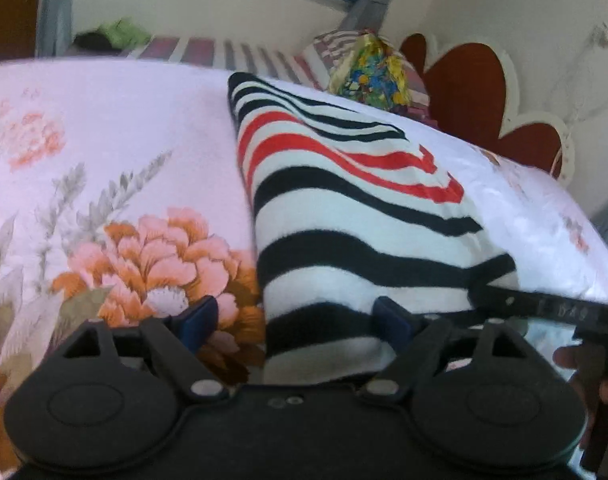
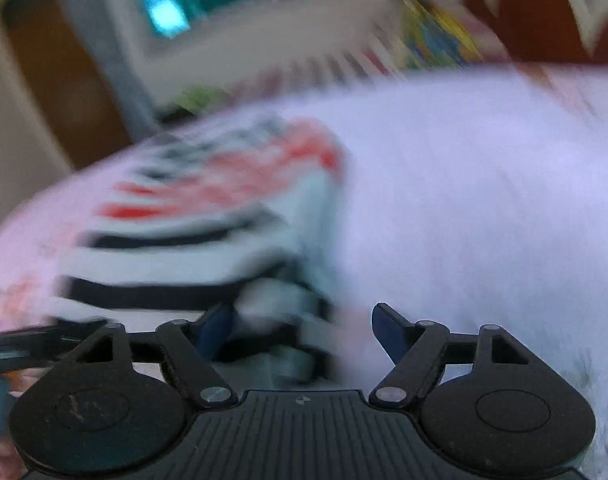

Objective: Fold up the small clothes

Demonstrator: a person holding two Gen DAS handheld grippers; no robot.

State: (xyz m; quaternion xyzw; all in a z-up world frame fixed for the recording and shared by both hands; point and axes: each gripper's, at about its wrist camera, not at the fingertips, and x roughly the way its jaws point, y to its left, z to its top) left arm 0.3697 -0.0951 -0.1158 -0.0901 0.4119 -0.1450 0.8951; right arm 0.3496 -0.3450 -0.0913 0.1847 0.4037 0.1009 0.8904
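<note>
I see the striped shirt lying on the bed, already folded narrow lengthwise; a crosswise fold remains, I judge. Left gripper and right gripper stand open at its near end, holding nothing

Folded garment lies on bed, right of centre in left wrist view, running from near edge to far. Left gripper near, over garment's near left edge. Right gripper reaches in from right, touching garment's near right corner. Bag beyond bed's far edge, behind garment. Headboard far right. Right wrist view: garment left, bed surface right.
</note>
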